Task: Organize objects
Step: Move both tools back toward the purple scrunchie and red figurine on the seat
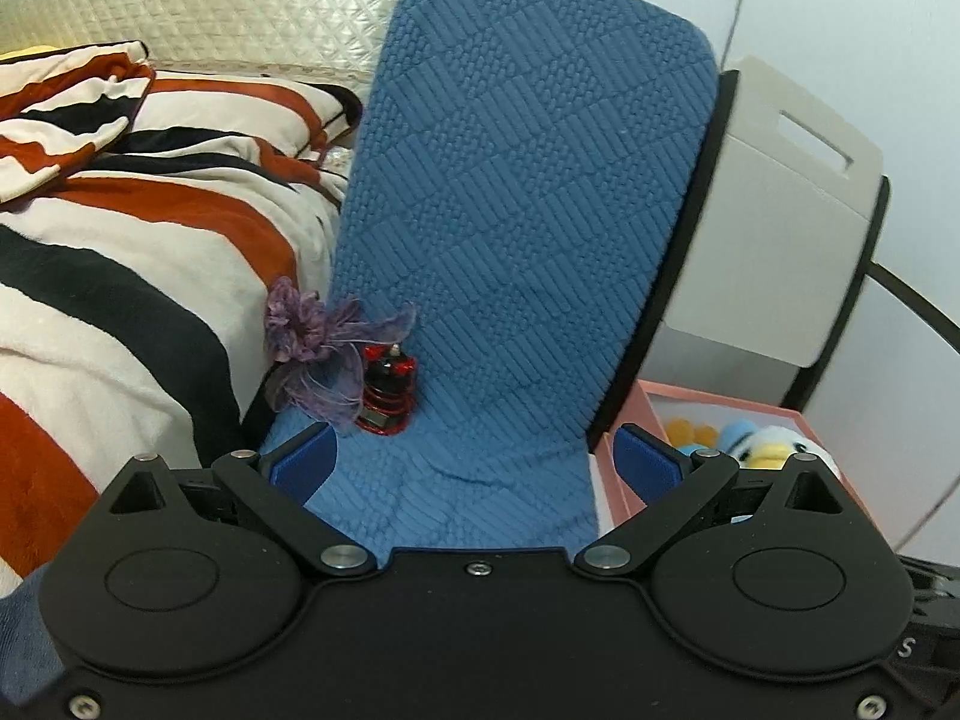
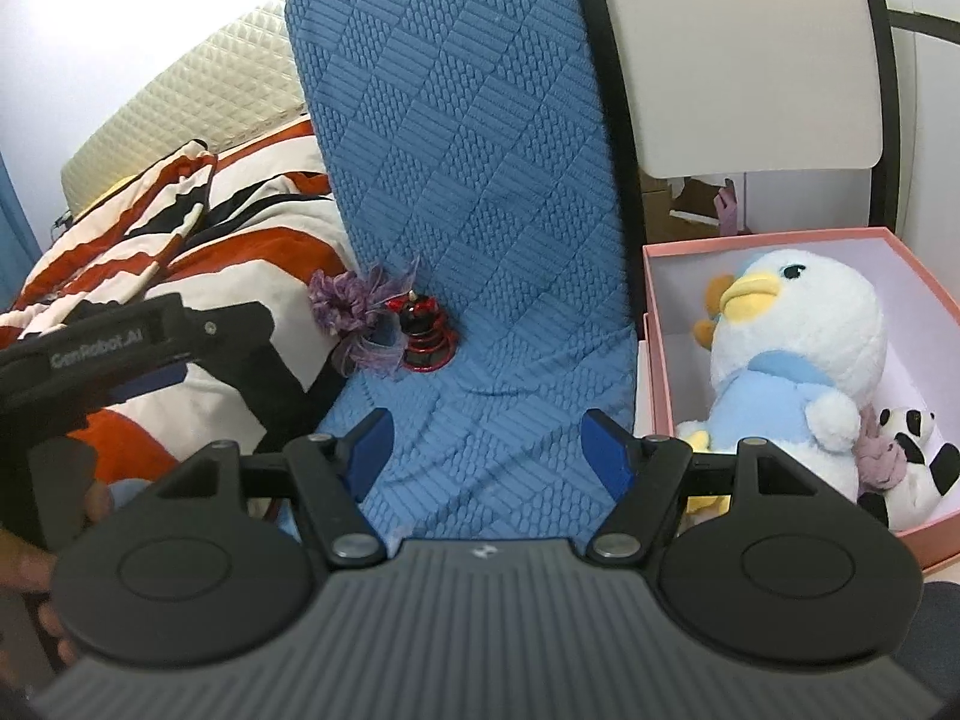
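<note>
I hold a claw in each hand, and both stand spread with nothing between their blue pads: my left claw (image 1: 474,459) hangs over the front of the blue textured chair cover (image 1: 522,192), and my right claw (image 2: 489,447) does the same a little further along that front edge. In the right wrist view the body of my left claw shows at the left edge, with part of my hand blurred below it. On the seat, at its back left corner where the seat meets the backrest, sits a small red and black toy (image 1: 387,396), upright, and touching its left side lies a purple ribbon flower (image 1: 312,348), partly draped over the seat's left edge against the striped blanket (image 1: 120,228). The blanket, in orange, black and cream bands, covers the bed to the left of the chair, with a cream quilted headboard (image 1: 198,6) behind it. To the right of the chair stands an open pink box (image 2: 798,240); inside it a white and blue plush duck (image 2: 798,348) sits upright, and a small panda plush (image 2: 912,462) leans in the near right corner beside it.
</note>
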Motion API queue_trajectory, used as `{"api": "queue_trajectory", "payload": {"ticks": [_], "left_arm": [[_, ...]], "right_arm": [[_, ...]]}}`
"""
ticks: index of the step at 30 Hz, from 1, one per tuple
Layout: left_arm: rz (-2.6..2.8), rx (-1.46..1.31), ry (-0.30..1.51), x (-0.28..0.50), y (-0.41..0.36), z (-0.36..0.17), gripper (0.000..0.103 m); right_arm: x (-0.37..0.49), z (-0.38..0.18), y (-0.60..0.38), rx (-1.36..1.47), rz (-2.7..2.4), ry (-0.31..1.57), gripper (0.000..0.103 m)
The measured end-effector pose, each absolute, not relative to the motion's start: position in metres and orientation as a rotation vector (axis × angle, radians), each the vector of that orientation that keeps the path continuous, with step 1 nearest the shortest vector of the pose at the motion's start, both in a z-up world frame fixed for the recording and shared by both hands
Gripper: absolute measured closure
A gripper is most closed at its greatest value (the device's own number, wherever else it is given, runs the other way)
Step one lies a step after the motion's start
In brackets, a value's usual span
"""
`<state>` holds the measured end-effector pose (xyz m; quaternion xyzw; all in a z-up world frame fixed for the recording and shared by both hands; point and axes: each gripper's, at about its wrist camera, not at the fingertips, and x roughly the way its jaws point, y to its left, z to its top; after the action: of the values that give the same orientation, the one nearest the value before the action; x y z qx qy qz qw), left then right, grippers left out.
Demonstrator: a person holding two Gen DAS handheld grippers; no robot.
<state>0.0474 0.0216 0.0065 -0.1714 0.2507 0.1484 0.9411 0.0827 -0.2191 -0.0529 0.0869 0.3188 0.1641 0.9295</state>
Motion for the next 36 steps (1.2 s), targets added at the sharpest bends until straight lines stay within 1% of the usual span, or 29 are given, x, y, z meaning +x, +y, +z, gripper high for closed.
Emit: {"api": "queue_trajectory", "payload": {"ticks": [1, 2, 3, 4, 15, 18, 21, 22, 24, 26, 28, 30, 36], "left_arm": [[0.302, -0.355, 0.502, 0.049, 0.024, 0.005, 0.000], [0.303, -0.361, 0.498, 0.051, 0.026, 0.003, 0.000], [0.307, -0.368, 0.500, 0.054, 0.029, 0.001, 0.000], [0.310, -0.373, 0.505, 0.058, 0.031, -0.001, 0.000], [0.336, -0.342, 0.572, 0.105, 0.052, -0.020, 0.000], [0.349, -0.348, 0.594, 0.119, 0.061, -0.022, 0.000], [0.361, -0.329, 0.603, 0.135, 0.069, -0.025, 0.000], [0.368, -0.316, 0.606, 0.139, 0.071, -0.026, 0.000], [0.382, -0.298, 0.618, 0.151, 0.076, -0.031, 0.000], [0.387, -0.292, 0.637, 0.164, 0.084, -0.036, 0.000], [0.389, -0.293, 0.653, 0.176, 0.093, -0.042, 0.000], [0.397, -0.298, 0.664, 0.190, 0.104, -0.048, 0.000], [0.436, -0.291, 0.711, 0.228, 0.142, -0.067, 0.002]], "right_arm": [[0.084, -0.054, -0.218, 0.169, 0.334, 0.650, 0.026], [0.087, -0.055, -0.219, 0.168, 0.334, 0.650, 0.013], [0.088, -0.056, -0.219, 0.174, 0.332, 0.647, 0.004], [0.090, -0.056, -0.220, 0.180, 0.330, 0.645, 0.000], [0.120, -0.068, -0.214, 0.202, 0.350, 0.646, 0.001], [0.131, -0.074, -0.207, 0.198, 0.355, 0.656, 0.004], [0.144, -0.079, -0.199, 0.203, 0.362, 0.660, 0.004], [0.148, -0.081, -0.195, 0.203, 0.363, 0.661, 0.005], [0.156, -0.085, -0.189, 0.203, 0.361, 0.663, 0.017], [0.167, -0.091, -0.181, 0.198, 0.359, 0.674, 0.024], [0.176, -0.096, -0.174, 0.195, 0.363, 0.677, 0.025], [0.184, -0.102, -0.166, 0.190, 0.373, 0.678, 0.028], [0.219, -0.124, -0.139, 0.202, 0.385, 0.703, 0.030]]}}
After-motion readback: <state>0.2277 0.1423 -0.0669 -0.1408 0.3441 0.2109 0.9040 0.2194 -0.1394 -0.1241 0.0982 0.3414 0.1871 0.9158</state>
